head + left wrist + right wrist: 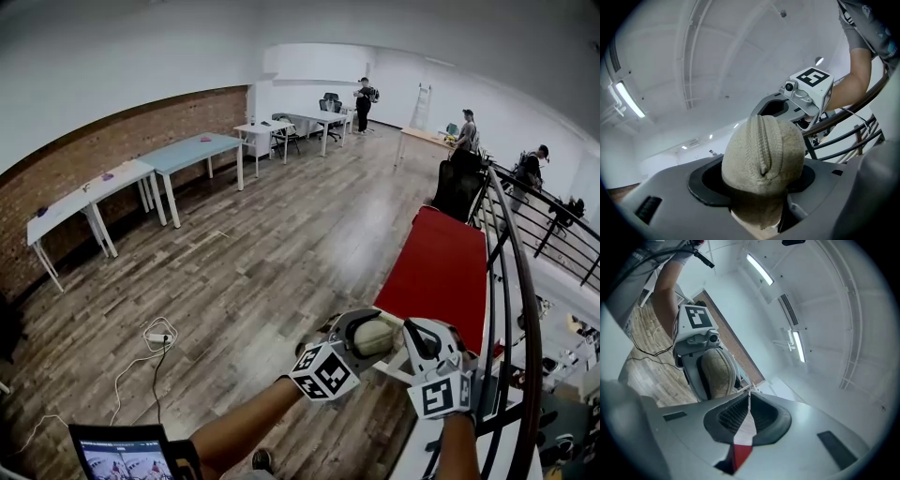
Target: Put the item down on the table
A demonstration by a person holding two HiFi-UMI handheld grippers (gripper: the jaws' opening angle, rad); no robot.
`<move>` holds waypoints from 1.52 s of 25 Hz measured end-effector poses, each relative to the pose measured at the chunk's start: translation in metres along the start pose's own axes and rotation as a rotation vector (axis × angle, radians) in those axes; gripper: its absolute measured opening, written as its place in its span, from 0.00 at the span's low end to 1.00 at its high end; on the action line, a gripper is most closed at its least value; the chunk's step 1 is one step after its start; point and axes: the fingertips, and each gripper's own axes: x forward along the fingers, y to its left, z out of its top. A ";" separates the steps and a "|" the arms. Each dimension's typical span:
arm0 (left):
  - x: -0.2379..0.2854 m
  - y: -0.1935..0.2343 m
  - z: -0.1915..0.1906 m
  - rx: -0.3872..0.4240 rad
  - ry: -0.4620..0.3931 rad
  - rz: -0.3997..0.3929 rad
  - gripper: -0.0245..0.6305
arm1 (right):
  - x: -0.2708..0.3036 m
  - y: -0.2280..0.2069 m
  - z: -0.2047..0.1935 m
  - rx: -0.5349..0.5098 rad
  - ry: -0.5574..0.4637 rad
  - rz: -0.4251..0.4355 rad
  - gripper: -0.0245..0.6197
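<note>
A beige knitted bundle [374, 337] with a raised seam sits clamped between the jaws of my left gripper [364, 339], held up in the air near the near end of the red table [441, 267]. In the left gripper view the bundle [761, 152] fills the space between the dark pads and bulges above them. My right gripper [419, 345] is close beside it on the right, jaws shut with nothing between them. The right gripper view shows its tips [750, 397] meeting, with the left gripper [710, 369] and the bundle [717, 373] just beyond.
A black railing [511, 281] runs along the red table's right side, and a black chair [457, 187] stands at its far end. White and blue tables [141, 173] line the brick wall. Cables [155, 337] lie on the wood floor, a tablet [122, 455] is at bottom left, and people stand far off.
</note>
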 end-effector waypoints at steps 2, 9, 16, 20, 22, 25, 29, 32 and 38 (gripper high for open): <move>0.002 0.012 -0.005 0.006 -0.004 -0.001 0.51 | 0.012 -0.006 0.001 0.000 0.000 -0.010 0.05; 0.002 0.041 -0.008 0.016 -0.021 0.000 0.51 | 0.035 -0.017 0.004 -0.005 0.008 -0.029 0.05; -0.013 0.117 -0.075 0.019 -0.032 0.000 0.51 | 0.136 -0.007 0.019 0.018 -0.009 -0.037 0.05; -0.004 0.136 -0.094 0.007 -0.021 0.004 0.51 | 0.164 -0.006 0.008 0.023 -0.014 -0.012 0.05; 0.007 0.146 -0.102 0.005 -0.014 0.010 0.51 | 0.176 -0.012 -0.003 0.023 -0.017 -0.004 0.05; 0.027 0.165 -0.114 -0.014 -0.001 0.024 0.51 | 0.197 -0.025 -0.021 0.023 -0.019 0.011 0.05; 0.060 0.179 -0.125 0.005 0.030 0.035 0.51 | 0.218 -0.044 -0.050 0.024 -0.044 0.029 0.05; 0.086 0.197 -0.125 -0.005 0.030 0.068 0.51 | 0.230 -0.062 -0.069 0.009 -0.076 0.039 0.05; 0.128 0.213 -0.141 0.005 0.072 0.098 0.51 | 0.251 -0.088 -0.110 0.023 -0.109 0.046 0.05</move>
